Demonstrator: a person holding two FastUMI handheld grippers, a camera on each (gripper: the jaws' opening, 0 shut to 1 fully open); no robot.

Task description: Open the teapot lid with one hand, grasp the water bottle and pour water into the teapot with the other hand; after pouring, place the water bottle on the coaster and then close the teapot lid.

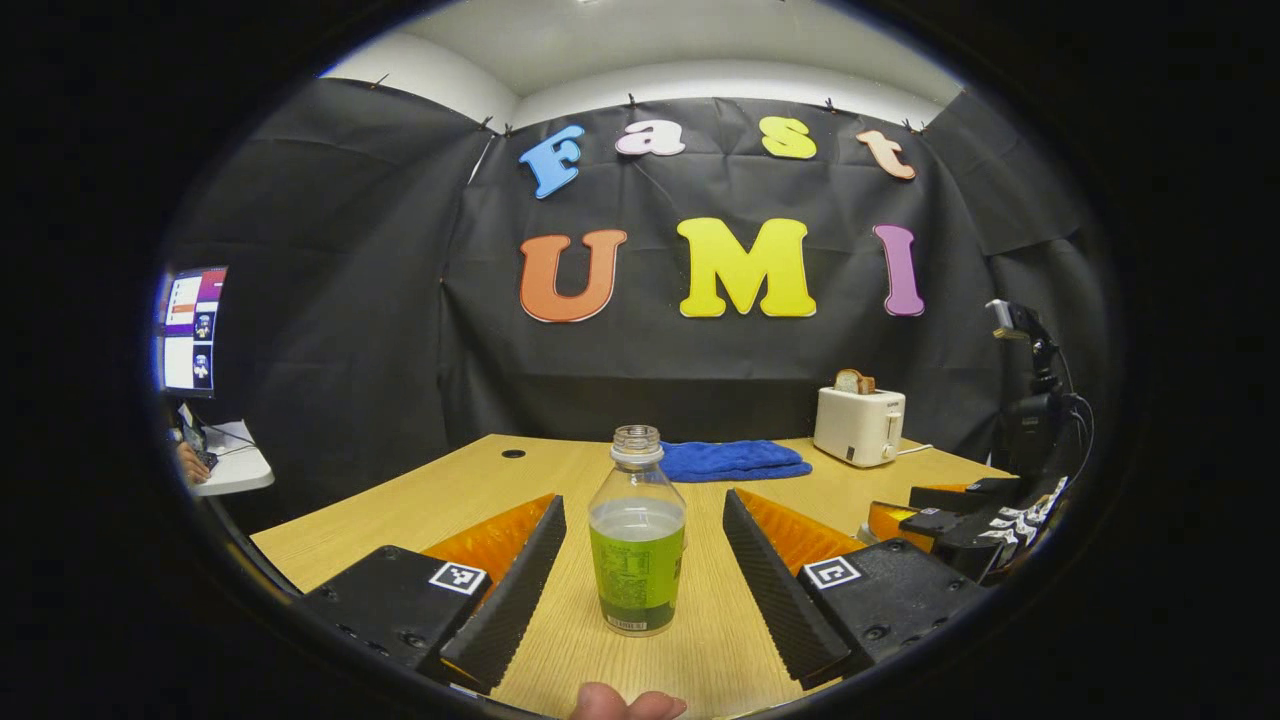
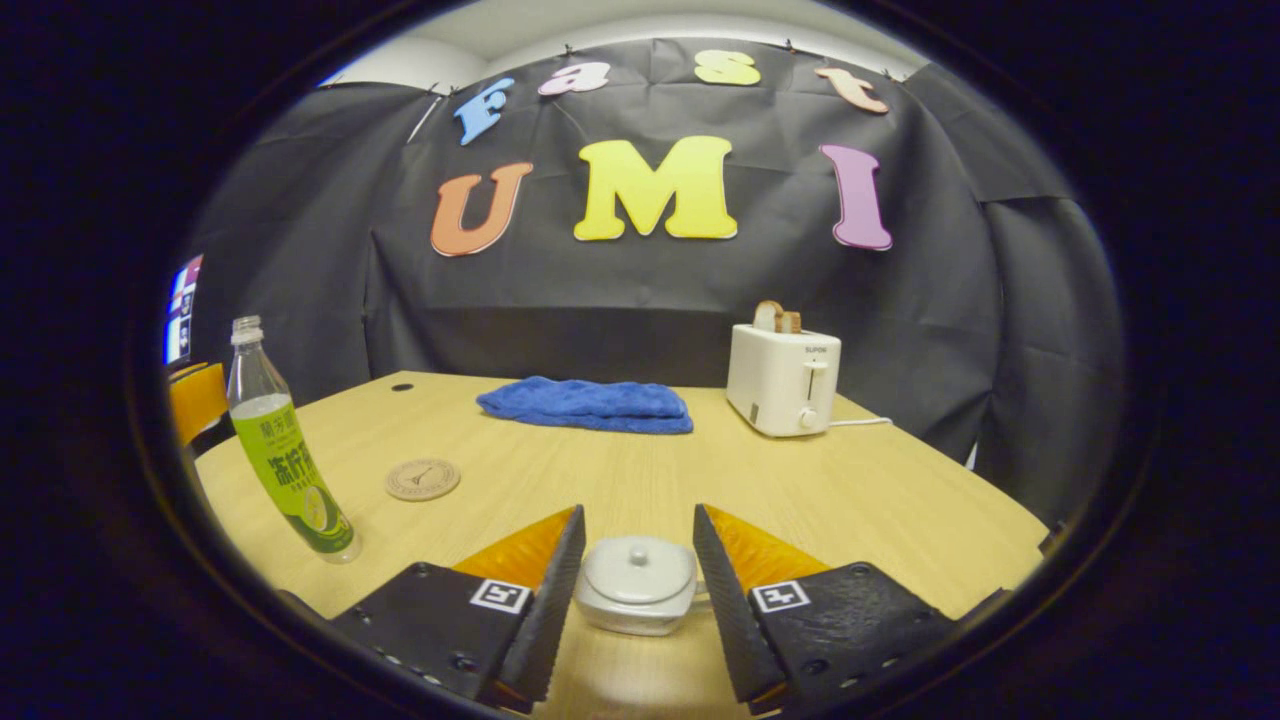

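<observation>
Black cloth backs the wooden bench (image 1: 480, 490) in the left gripper view, with a blue towel (image 1: 733, 461) and a toaster (image 1: 859, 425) at the far side. My left tool (image 1: 640, 570) is released, its fingers wide on either side of the uncapped bottle (image 1: 637, 535), which stands upright between them and touches neither. I judge this the approach to the grasp: I should close on the labelled middle, squarely, and keep the bottle upright since it has no cap. At the right edge I see the other tool (image 1: 960, 520).

From the right gripper view, my right tool (image 2: 638, 590) is also released, its fingers flanking the teapot lid (image 2: 638, 567) without pressing it. To lift cleanly I should centre on the knob (image 2: 637, 550). The coaster (image 2: 423, 479) lies near the bottle (image 2: 285, 450), with bare bench around it, so set-down room looks good. The bottle stands near the bench's left edge, so I must not nudge it outward.
</observation>
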